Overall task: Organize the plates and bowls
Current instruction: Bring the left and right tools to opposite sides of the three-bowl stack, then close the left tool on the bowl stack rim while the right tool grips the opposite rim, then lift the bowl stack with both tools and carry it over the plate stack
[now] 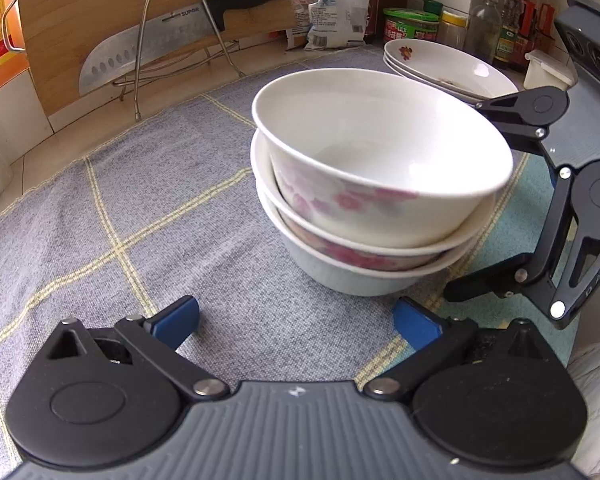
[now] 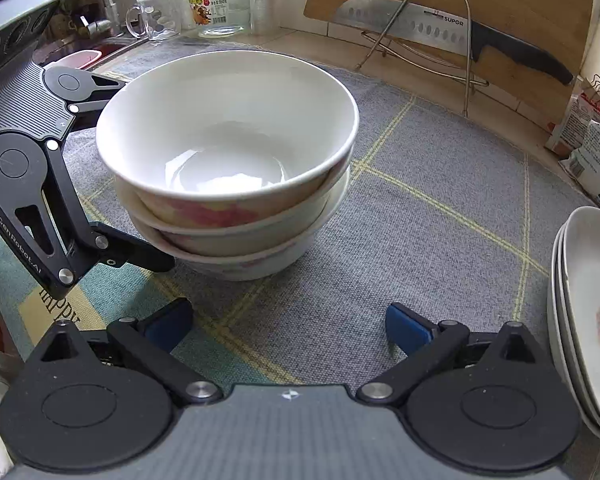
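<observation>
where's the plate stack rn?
The plate stack sits on the grey checked cloth at the right wrist view's right edge, right of the stack of bowls; in the left wrist view it lies behind the bowls.

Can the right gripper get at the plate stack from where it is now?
Probably yes. The right gripper is open and empty, and the plate stack sits just to its right on the cloth with nothing between them.

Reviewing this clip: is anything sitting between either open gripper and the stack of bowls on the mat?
Nothing visible does. Only bare grey mat lies between the left gripper and the stack of bowls, and likewise ahead of the right gripper. The stack of plates sits off to the side, apart.
</observation>
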